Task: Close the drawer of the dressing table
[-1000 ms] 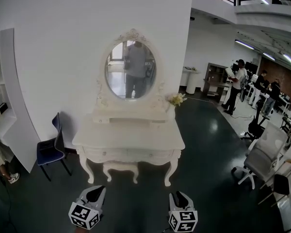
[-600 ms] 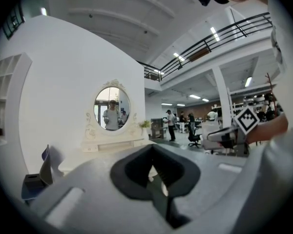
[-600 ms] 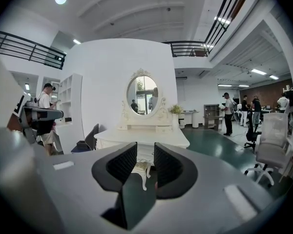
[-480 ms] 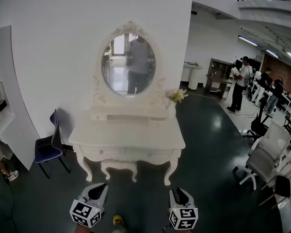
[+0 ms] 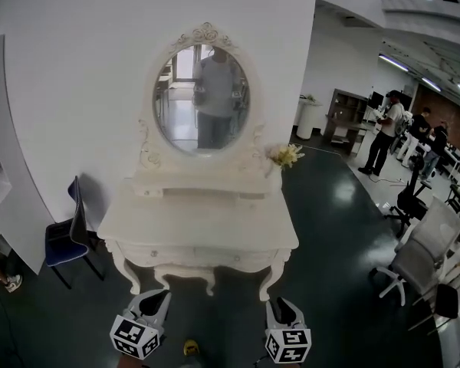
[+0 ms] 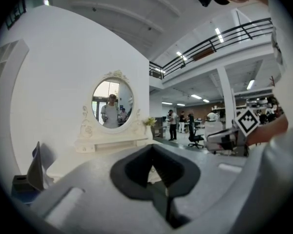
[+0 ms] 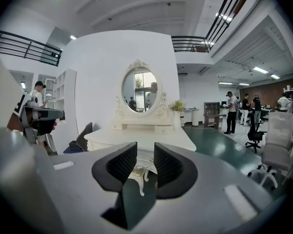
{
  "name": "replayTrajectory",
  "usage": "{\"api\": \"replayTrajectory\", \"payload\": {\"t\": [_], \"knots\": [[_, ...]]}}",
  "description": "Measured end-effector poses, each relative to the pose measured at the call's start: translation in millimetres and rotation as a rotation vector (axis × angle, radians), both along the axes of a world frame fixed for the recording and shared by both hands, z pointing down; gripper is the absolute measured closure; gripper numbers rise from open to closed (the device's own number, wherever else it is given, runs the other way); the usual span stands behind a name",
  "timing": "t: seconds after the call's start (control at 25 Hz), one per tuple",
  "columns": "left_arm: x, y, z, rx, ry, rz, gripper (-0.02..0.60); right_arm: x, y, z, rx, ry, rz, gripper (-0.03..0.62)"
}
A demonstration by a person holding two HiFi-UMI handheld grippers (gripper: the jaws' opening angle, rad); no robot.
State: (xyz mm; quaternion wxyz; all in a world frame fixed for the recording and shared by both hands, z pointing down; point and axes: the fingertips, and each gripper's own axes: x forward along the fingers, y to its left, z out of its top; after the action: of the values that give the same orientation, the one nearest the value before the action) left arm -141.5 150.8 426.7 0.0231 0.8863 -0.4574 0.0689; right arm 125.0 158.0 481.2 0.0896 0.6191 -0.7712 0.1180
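The white dressing table [image 5: 199, 225] with an oval mirror [image 5: 202, 98] stands against the wall ahead. Its front drawers [image 5: 190, 253] run below the top, and a low shelf with small drawers [image 5: 199, 192] sits under the mirror. From this distance I cannot tell which drawer stands out. My left gripper [image 5: 155, 300] and right gripper [image 5: 280, 307] hang low in front of the table, well short of it. In the left gripper view the gripper [image 6: 154, 160] is open and holds nothing. In the right gripper view the gripper [image 7: 145, 155] is open and points at the table [image 7: 141, 138].
A dark blue chair [image 5: 65, 240] stands left of the table, beside a white shelf wall [image 5: 8, 182]. Yellow flowers [image 5: 285, 156] sit at the table's back right. White office chairs [image 5: 418, 259] and several people [image 5: 385, 133] are off to the right on the dark floor [image 5: 337, 228].
The head view has come closer to the dressing table, which now looks larger. Both grippers keep their place at the bottom of the view. A yellow shoe tip now shows between them.
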Motion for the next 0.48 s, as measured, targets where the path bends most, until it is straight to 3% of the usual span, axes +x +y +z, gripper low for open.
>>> {"api": "replayTrajectory", "payload": {"t": [0.48], "knots": [[-32.2, -175.1, -9.2, -0.01, 0.005, 0.062, 0.583, -38.6, -159.7, -13.4, -0.002, -0.001, 0.05, 0.5]]}}
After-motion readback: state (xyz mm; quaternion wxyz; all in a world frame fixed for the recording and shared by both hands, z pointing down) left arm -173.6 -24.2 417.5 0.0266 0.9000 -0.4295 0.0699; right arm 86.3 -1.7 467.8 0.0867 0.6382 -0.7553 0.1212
